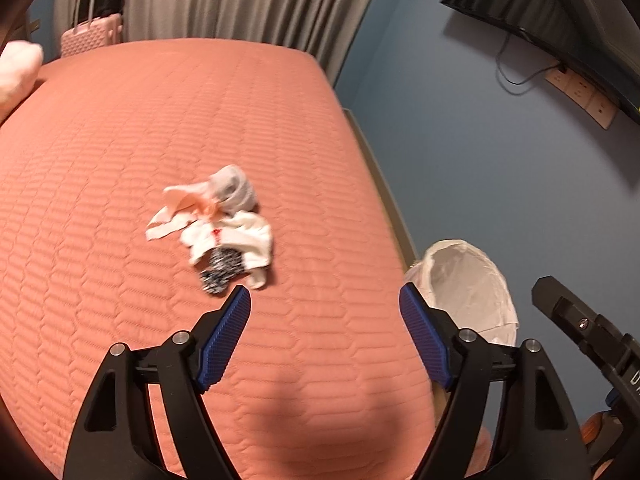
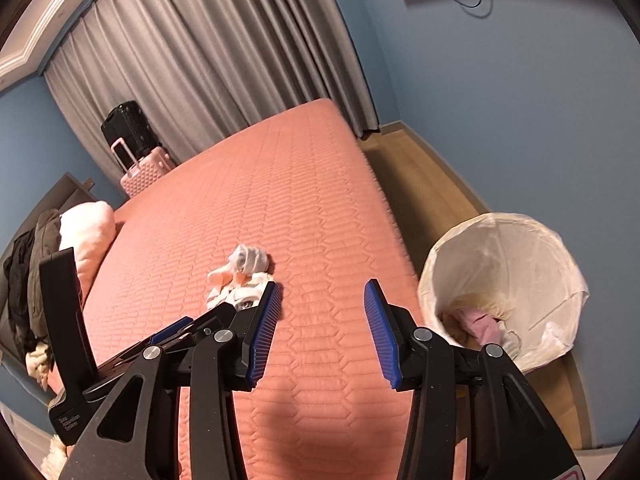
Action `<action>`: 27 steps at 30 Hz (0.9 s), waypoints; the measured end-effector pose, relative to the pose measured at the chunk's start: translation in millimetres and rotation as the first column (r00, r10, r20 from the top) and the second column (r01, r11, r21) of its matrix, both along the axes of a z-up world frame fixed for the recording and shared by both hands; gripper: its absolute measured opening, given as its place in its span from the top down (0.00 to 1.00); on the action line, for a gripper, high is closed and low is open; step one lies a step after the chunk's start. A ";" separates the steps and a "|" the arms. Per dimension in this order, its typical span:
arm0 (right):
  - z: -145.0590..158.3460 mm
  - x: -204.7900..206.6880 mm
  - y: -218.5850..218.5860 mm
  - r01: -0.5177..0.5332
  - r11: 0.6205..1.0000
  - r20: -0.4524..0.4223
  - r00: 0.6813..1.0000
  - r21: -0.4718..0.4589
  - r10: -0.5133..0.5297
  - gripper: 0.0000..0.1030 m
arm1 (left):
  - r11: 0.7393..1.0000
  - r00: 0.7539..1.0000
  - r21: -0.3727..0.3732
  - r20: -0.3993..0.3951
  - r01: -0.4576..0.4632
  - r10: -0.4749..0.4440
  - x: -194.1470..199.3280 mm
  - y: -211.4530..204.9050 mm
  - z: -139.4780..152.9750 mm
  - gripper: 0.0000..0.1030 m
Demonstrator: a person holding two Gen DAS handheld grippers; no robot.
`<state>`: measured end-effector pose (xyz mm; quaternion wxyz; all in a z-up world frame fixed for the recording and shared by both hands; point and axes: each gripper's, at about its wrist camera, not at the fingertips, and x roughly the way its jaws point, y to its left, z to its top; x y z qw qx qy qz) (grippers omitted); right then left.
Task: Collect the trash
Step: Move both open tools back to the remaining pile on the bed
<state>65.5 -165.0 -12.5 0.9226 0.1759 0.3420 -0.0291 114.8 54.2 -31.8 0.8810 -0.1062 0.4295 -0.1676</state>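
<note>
A small heap of trash [image 1: 224,224], crumpled white tissue, a peach scrap and a black-and-white patterned piece, lies on the salmon quilted bed [image 1: 120,200]. My left gripper [image 1: 325,300] hovers over the bed just short of the heap, open, nothing between its blue pads. In the right wrist view the same heap [image 2: 244,276] lies left of and beyond my right gripper [image 2: 320,292], which is open and empty over the bed [image 2: 280,200]. A bin lined with a white bag [image 2: 504,280] stands on the floor right of the bed, with pink and white scraps inside; its rim [image 1: 468,276] shows behind my left gripper's right finger.
Grey curtains [image 2: 224,52] hang behind the bed, with a pink suitcase [image 2: 144,168] and a black one [image 2: 128,124] beside them. A white pillow [image 2: 90,232] and dark clothes [image 2: 28,264] lie at the bed's left. A wall television [image 1: 552,12] hangs above sockets on the blue wall.
</note>
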 end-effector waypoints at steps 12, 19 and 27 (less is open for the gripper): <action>-25.2 38.1 40.5 -0.077 0.997 -0.060 0.995 0.009 0.078 0.57 | 0.993 0.991 0.016 -0.074 -0.115 0.116 6.6 62.6 -32.7 0.28; -52.6 75.2 60.7 -0.126 0.990 -0.109 0.985 0.057 0.131 0.57 | 0.985 0.977 0.019 -0.126 -0.171 0.172 17.7 90.4 -53.2 0.28; -84.5 121.6 85.7 -0.177 0.982 -0.170 0.968 0.061 0.185 0.57 | 0.977 0.962 0.031 -0.173 -0.209 0.212 35.8 113.2 -74.5 0.28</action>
